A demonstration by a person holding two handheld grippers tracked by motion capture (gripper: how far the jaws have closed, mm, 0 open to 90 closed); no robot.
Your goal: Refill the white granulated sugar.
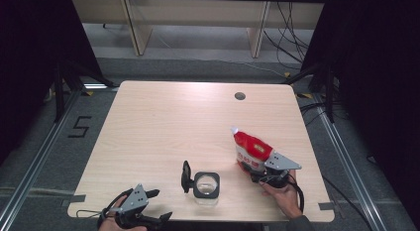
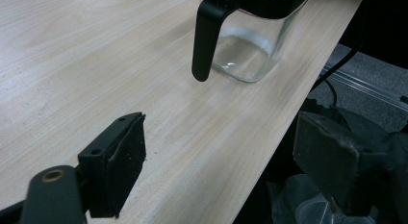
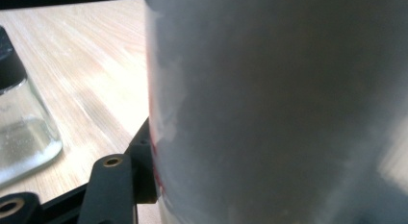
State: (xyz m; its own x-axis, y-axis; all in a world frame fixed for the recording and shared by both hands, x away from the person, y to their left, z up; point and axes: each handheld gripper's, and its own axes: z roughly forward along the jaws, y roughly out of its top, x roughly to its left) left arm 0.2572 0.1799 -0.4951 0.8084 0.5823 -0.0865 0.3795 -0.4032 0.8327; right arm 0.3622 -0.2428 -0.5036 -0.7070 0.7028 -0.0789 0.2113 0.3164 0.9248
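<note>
Lying on the bench toward its right edge, the red and white pouch (image 1: 251, 150) points its white spout end at the far side and its broad bottom end at the near right corner. Its skin is glossy red with a white panel carrying red print, too small to read. In the right gripper view the pouch (image 3: 279, 108) shows as a pale grey-white surface with a thin red line down its left margin, blurred by closeness.

The right gripper (image 1: 270, 174) sits at the pouch's near end, a hand (image 1: 286, 194) behind it coming in over the near edge. One black jaw presses flat against the pouch's side in the right gripper view; the other is hidden behind the pouch. The jaws stand at a middling width, closed on the pouch.

Left of the pouch, near the middle of the near edge, stands a clear glass jar (image 1: 206, 185) with a black collar and a black flip lid (image 1: 186, 176) hinged open to its left. In the left gripper view the jar (image 2: 248, 53) appears empty, the lid hanging beside it.

At the near left corner the left gripper (image 1: 151, 208) rests with its jaws wide apart and nothing between them, one jaw over the bench, the other past its edge.
</note>
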